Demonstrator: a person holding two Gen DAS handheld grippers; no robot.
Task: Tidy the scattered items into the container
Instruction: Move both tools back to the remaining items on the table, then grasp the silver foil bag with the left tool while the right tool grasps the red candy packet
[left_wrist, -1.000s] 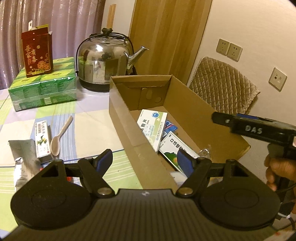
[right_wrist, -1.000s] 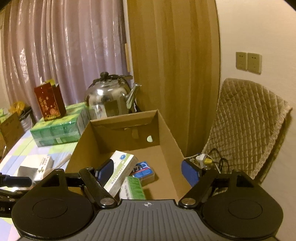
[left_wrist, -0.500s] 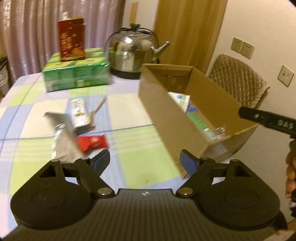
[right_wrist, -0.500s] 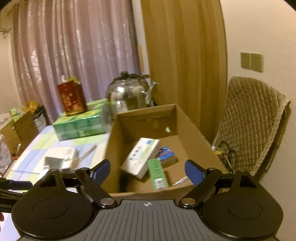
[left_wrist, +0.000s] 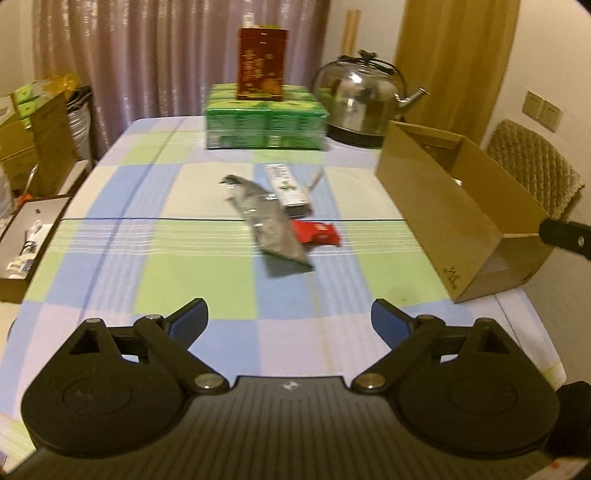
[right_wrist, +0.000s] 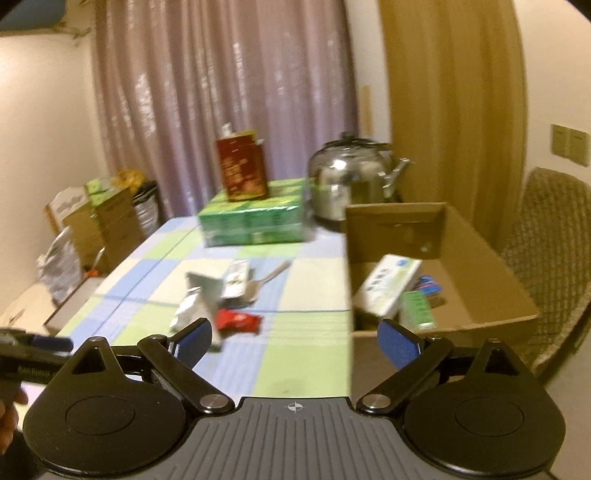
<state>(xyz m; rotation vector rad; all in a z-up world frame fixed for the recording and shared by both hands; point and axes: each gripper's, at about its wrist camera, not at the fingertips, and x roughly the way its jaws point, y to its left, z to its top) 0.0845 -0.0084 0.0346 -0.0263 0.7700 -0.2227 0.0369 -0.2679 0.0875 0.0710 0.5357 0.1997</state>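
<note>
From my left gripper (left_wrist: 288, 317) the cardboard box (left_wrist: 436, 206) shows only its outer side wall, so what lies inside is hidden there; my right gripper's tip is cut off beside the box's near corner. From my right gripper (right_wrist: 295, 338) the box (right_wrist: 476, 254) opens up, though blur softens everything: a white-and-green carton (right_wrist: 388, 286) leans against the box's near left wall, a green packet (right_wrist: 417, 308) lies beside it, and a small blue pack (right_wrist: 426, 284) sits behind them, its print unreadable.

Still outside, left of the box on the checked surface (left_wrist: 177, 280), sits a loose cluster: a crumpled silver pouch (left_wrist: 266, 218) overlapping a red wrapper (left_wrist: 319, 234), with a slim white carton (left_wrist: 288, 186) and a pale spoon (left_wrist: 314, 181) just beyond, toward the kettle (left_wrist: 362, 103). The spoon's bowl is hard to make out.

Both my jaws stand wide apart, holding nothing, hovering above the surface well short of the cluster.
</note>
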